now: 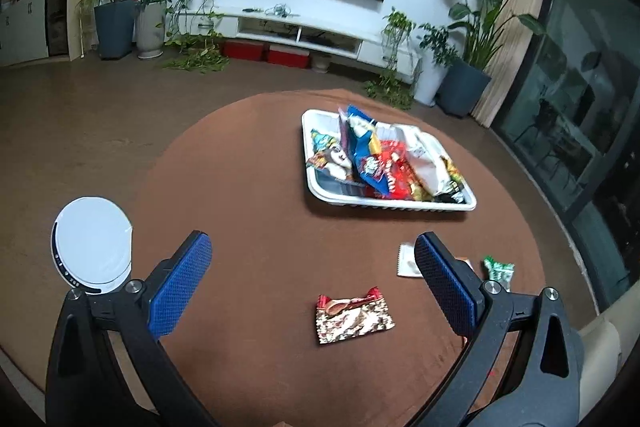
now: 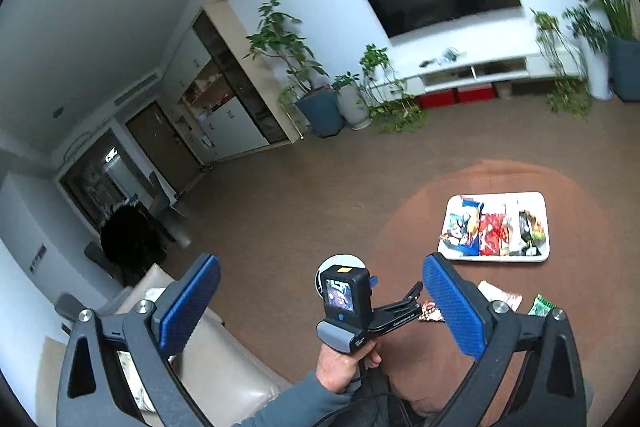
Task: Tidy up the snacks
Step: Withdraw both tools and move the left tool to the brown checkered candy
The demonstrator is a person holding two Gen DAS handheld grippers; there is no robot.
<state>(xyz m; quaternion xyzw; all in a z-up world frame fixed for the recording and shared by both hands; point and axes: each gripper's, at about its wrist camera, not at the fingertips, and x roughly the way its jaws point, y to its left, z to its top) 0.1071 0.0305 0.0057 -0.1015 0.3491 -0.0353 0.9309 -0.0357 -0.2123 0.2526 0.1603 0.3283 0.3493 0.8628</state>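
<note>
A white tray (image 1: 320,187) heaped with several snack packets stands on the round brown table (image 1: 248,187), far right. A red and gold snack packet (image 1: 354,315) lies flat near the front. A white sachet (image 1: 406,261) and a green packet (image 1: 498,269) lie to its right. My left gripper (image 1: 312,279) is open and empty, hovering over the table above the red and gold packet. My right gripper (image 2: 320,301) is open and empty, held high and back from the table. The tray (image 2: 448,239) also shows in the right wrist view.
A white round device (image 1: 94,247) sits on the floor left of the table. The left hand and its gripper with a camera (image 2: 344,299) show in the right wrist view. A beige sofa (image 2: 224,367) is at lower left. Plants and a TV cabinet line the far wall.
</note>
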